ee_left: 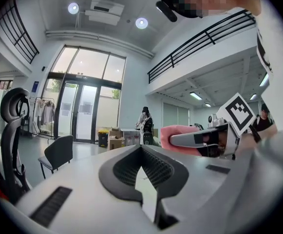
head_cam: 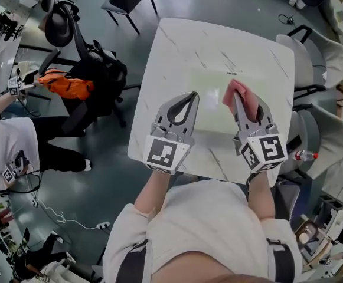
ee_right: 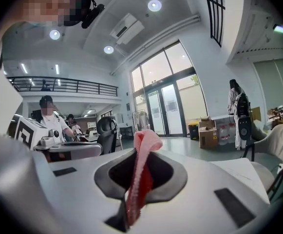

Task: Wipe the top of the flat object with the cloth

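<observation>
Jaws of the right gripper (ee_right: 140, 153) are clamped tight on a pink cloth (ee_right: 140, 182). It's pinched as a thin folded strip that runs up between them, and a rounded bit pokes out past the tips. From the head view the cloth bunches out around the gripper's tip over the near-right part of the flat pale-green mat (head_cam: 209, 90), though I honestly can't tell if it's touching the mat or just held above it. The left gripper (head_cam: 190, 97) is just beside it to the left, over the mat's near-left edge. Its tips are pressed together with nothing in them, and you only see white tabletop through the teardrop gap behind the tips. Both grippers point away from the person, roughly parallel, with the marker cubes (head_cam: 165, 153) at the near ends by the table's near edge. The mat lies flat on a white marble-look table (head_cam: 177, 46), taking up the middle and right of it. Off the table to the left there's a black office chair (head_cam: 62, 25) with an orange garment (head_cam: 68, 85) draped on it, and further left a person in a white shirt (head_cam: 6, 143). On the right are a couple of light grey chairs (head_cam: 322, 55), and there's a small bottle (head_cam: 306, 155) at the near right.
</observation>
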The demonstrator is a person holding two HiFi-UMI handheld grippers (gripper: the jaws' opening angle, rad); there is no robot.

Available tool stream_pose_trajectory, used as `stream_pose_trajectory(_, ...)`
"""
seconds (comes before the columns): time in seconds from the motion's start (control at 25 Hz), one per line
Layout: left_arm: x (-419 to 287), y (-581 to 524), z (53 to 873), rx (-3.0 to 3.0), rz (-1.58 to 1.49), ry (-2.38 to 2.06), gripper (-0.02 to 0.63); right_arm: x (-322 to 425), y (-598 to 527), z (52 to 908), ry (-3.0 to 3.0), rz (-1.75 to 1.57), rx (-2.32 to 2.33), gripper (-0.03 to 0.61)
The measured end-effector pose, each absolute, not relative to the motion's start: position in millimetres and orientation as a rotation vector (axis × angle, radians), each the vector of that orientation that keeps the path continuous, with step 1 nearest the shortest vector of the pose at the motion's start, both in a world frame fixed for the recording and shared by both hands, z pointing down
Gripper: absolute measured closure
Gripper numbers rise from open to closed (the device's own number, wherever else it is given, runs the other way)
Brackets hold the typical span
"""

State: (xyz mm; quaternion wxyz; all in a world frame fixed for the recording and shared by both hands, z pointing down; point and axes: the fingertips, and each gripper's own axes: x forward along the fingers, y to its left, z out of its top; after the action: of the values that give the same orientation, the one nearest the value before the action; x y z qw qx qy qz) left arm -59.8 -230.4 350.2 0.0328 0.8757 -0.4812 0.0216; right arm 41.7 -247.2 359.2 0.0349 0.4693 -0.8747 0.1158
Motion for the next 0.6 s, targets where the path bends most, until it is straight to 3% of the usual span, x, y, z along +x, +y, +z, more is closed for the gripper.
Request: stream_pose_trajectory(0.6,-71.0,-250.2,384.9,2.591,0.101,-1.535,0.606,5.2,-289.5,438.0,-2.618,0.520,1.225,0.543)
